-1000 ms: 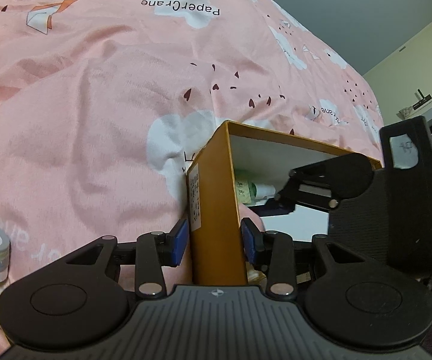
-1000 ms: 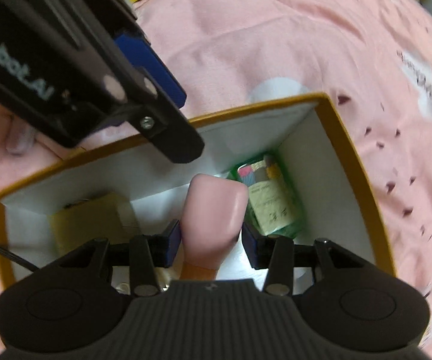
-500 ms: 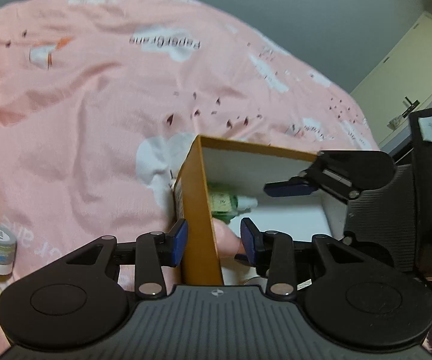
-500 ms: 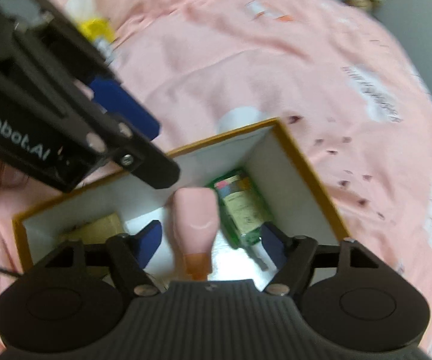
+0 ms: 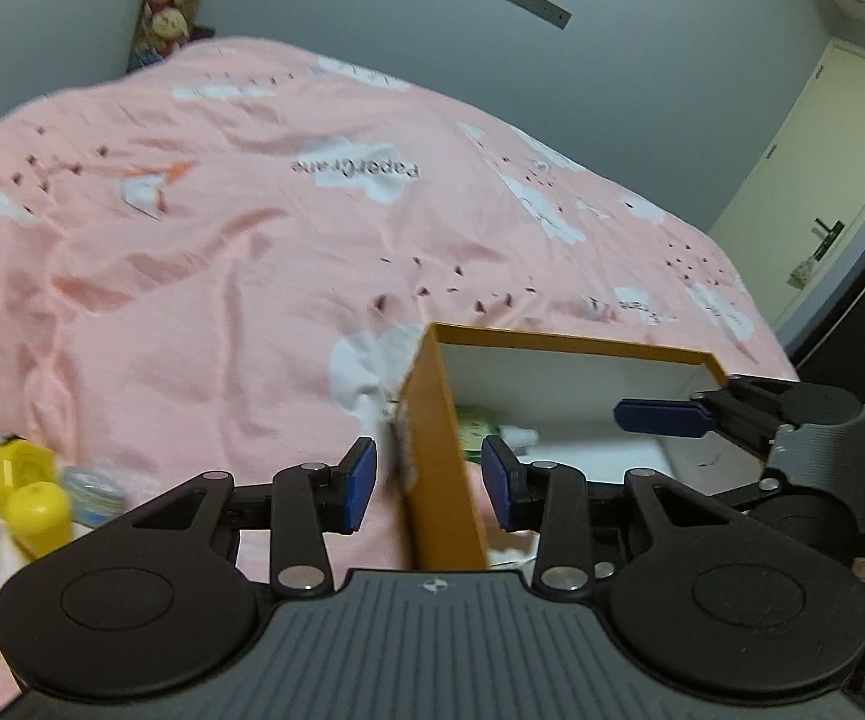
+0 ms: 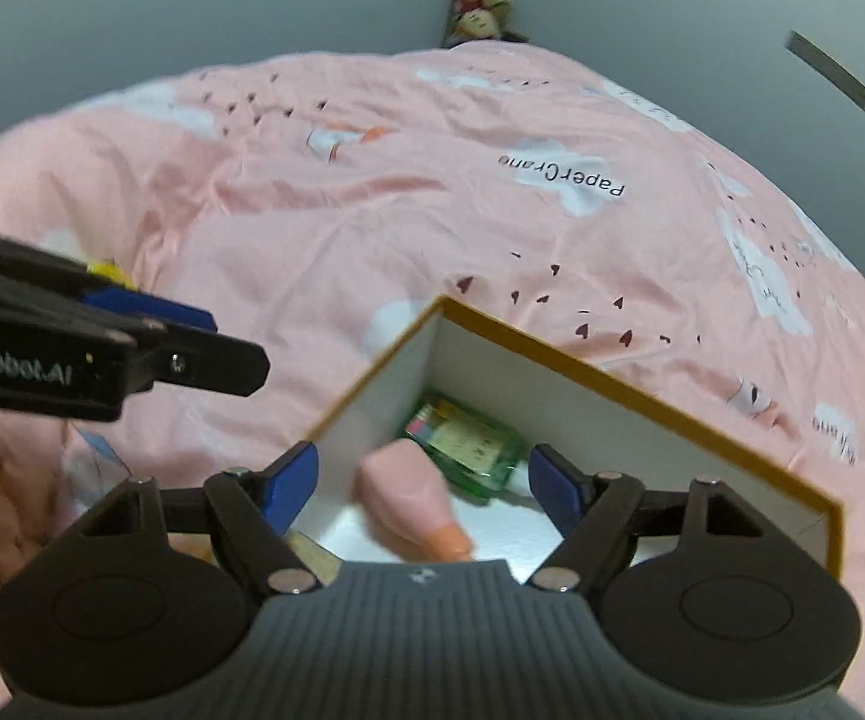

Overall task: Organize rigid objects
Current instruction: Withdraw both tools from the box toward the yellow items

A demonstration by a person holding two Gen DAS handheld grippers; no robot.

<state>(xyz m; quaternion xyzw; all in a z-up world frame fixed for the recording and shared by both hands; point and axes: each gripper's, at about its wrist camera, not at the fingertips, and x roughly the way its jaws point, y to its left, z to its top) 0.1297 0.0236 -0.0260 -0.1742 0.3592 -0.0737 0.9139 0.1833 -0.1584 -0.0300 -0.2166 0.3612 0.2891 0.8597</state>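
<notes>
Right gripper spread wide above open orange cardboard box with white inside, holding nothing; pink squeeze tube with peach cap lying loose on box floor, beside green labelled bottle. Left gripper parted, straddling box's orange side wall, pads not pressing. Yellow plastic bottle on pink cloud-print bedspread, well left of box
</notes>
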